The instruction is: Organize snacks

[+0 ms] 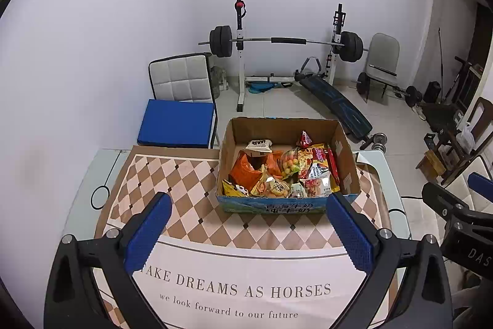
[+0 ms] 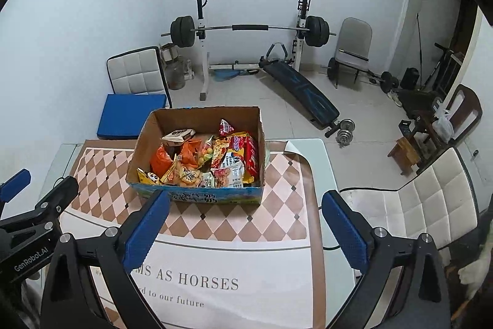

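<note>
An open cardboard box (image 1: 349, 171) stands on the table mat, holding several snack packets (image 1: 277, 171): orange bags, a red packet, a white one. It also shows in the right wrist view (image 2: 144, 144), with the snack packets (image 2: 209, 162) inside. My left gripper (image 1: 248, 205) is open and empty, held above the mat just in front of the box. My right gripper (image 2: 246, 202) is open and empty, in front of the box's right part. Each gripper shows at the edge of the other's view.
The table mat (image 1: 240, 285) has a diamond pattern and printed words. A white chair with a blue cushion (image 1: 177, 122) stands behind the table. A white chair (image 2: 425, 205) is at the right. A barbell rack (image 1: 286, 42) and bench (image 1: 336, 100) stand by the wall.
</note>
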The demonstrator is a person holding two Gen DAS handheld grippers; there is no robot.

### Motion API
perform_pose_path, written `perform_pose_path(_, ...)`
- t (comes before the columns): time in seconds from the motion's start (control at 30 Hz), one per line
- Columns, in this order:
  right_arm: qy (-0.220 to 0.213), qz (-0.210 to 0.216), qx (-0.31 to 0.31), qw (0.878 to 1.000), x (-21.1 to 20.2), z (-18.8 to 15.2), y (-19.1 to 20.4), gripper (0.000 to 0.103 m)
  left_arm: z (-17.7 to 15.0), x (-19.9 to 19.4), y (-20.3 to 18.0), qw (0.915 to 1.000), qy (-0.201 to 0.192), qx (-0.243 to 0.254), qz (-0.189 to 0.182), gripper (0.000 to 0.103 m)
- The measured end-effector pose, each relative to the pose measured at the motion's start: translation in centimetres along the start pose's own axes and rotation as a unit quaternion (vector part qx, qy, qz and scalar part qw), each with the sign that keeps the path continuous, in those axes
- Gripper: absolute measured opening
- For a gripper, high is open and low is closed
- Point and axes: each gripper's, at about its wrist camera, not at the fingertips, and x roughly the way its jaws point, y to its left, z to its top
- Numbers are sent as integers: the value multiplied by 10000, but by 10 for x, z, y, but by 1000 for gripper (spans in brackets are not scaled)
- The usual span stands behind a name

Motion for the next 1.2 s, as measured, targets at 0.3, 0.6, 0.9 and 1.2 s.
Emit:
perform_pose_path(0.3,-5,13,-9,10000,0,1,-1,101,2,1,0,10000,-16,48,-9,103)
perform_pose_path(0.6,-9,15,-5,10000,0,1,-2,101,5,-1,-1,9999,-41,121,4,103)
perform_pose_path(0.9,-14,-5,-4,10000,-1,2,-2,101,6,-4,0,9999,-73,147,-30,103)
perform_pose_path(1.2,9,-12,20,10000,-3,4,-3,101,4,-5,-1,9999,-74,144,-52,103)
